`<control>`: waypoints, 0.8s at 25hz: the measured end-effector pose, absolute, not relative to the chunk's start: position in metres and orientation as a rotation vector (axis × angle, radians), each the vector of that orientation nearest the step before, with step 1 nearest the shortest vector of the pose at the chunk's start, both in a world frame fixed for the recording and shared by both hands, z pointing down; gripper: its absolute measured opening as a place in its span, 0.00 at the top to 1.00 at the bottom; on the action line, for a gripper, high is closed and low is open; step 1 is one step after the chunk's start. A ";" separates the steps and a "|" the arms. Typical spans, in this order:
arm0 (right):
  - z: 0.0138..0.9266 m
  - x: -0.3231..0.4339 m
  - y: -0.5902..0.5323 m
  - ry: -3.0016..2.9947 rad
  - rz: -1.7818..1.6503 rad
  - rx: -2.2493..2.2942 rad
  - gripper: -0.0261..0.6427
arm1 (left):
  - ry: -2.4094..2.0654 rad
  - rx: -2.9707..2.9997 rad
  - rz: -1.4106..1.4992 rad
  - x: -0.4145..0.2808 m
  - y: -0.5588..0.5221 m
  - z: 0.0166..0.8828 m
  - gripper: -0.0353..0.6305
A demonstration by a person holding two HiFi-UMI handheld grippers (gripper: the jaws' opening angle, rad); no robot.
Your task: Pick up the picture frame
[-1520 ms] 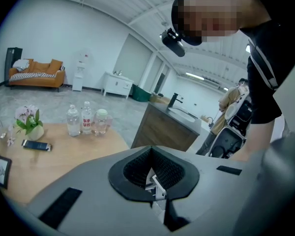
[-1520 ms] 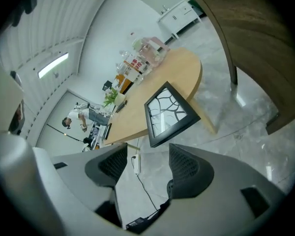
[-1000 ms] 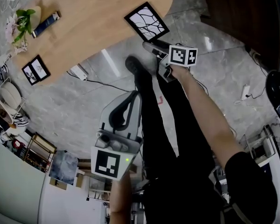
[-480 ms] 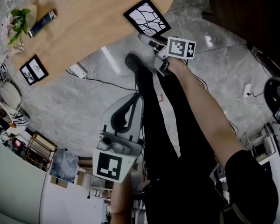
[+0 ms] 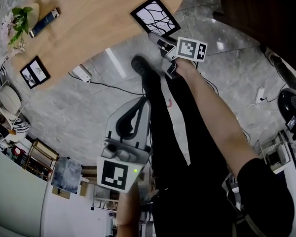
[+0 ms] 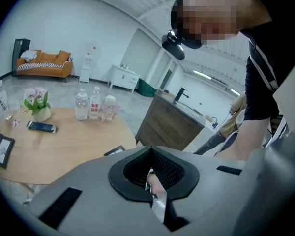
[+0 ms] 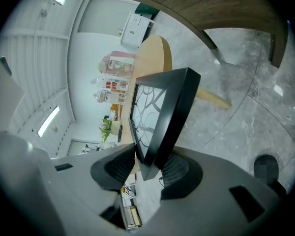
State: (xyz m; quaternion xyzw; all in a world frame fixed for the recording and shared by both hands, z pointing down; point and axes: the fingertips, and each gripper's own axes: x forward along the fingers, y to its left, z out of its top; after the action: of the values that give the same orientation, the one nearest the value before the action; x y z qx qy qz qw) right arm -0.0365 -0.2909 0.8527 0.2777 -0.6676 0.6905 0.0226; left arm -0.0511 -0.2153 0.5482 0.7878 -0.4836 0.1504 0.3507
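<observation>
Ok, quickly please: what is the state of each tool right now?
Left tool: closed, holding nothing.
Right tool: has just been closing, now gripping the picture frame at its lower corner.

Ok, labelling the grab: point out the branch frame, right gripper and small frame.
branch frame (image 5: 154, 15): head view, printed middle.
right gripper (image 7: 148, 165): right gripper view, between its fingers, just closed onto that frame's corner.
small frame (image 5: 34, 72): head view, middle.

Matt black picture frame, smooth pale wooden table, glossy grey marbled stone floor
</observation>
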 end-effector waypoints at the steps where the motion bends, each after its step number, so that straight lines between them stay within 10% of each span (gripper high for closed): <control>1: 0.852 -0.036 -0.290 -2.062 2.144 0.860 0.73 | -1.253 2.040 0.389 -0.051 -0.214 0.547 0.93; 20: 0.807 -0.032 -0.293 -2.112 2.138 0.828 0.85 | -1.307 2.074 0.380 -0.049 -0.209 0.504 0.93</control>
State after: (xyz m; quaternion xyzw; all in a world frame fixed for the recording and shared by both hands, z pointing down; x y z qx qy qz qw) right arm -0.0317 -0.2929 0.8075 0.2656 -0.6775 0.6858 0.0125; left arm -0.0488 -0.2089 0.5044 0.7908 -0.4983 0.1449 0.3245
